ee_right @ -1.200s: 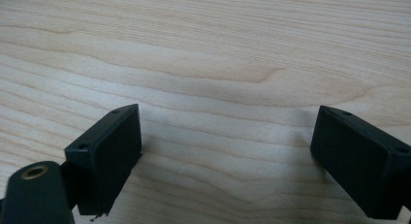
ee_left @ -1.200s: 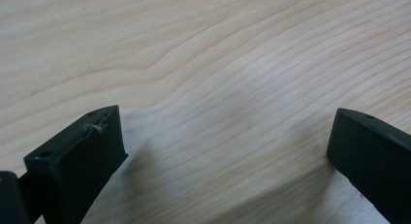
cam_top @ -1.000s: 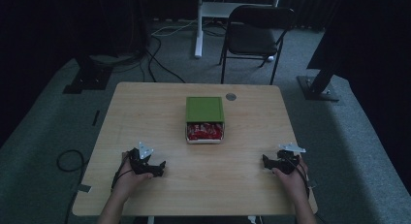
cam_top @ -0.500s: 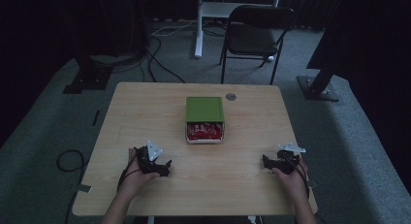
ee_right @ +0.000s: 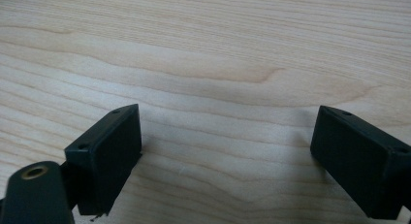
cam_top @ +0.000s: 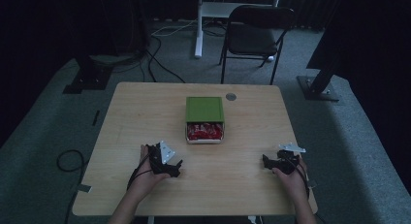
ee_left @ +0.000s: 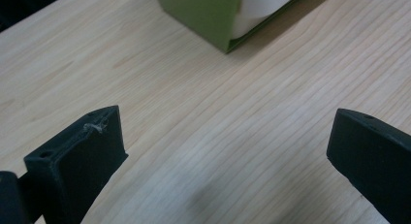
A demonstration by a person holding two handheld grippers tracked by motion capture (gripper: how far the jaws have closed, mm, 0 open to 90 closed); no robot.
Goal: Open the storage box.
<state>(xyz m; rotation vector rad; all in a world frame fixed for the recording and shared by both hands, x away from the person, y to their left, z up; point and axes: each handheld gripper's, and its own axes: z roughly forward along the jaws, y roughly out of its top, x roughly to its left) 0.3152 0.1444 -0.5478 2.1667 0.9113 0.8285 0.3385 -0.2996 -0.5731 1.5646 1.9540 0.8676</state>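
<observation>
A green box [cam_top: 204,109] sits at the table's middle, its drawer pulled out toward me and showing red contents [cam_top: 205,131]. My left gripper [cam_top: 174,168] is held low over the wood, front left of the box, jaws wide apart and nothing between them. A corner of the green box [ee_left: 213,15] appears at the top of the left gripper view, ahead of that open left gripper [ee_left: 225,151]. At the front right, my right gripper [cam_top: 266,162] rests near the table with its jaws pointing left. In its own view the right gripper [ee_right: 225,156] is open over bare wood.
A wooden table [cam_top: 145,107] carries a small round grey grommet [cam_top: 231,96] behind the box. A black folding chair [cam_top: 259,35] and a white stand [cam_top: 198,25] are on the floor beyond the far edge. Cables [cam_top: 68,161] lie on the floor at the left.
My left gripper has moved right and a little forward, toward the box. The right gripper has stayed where it was.
</observation>
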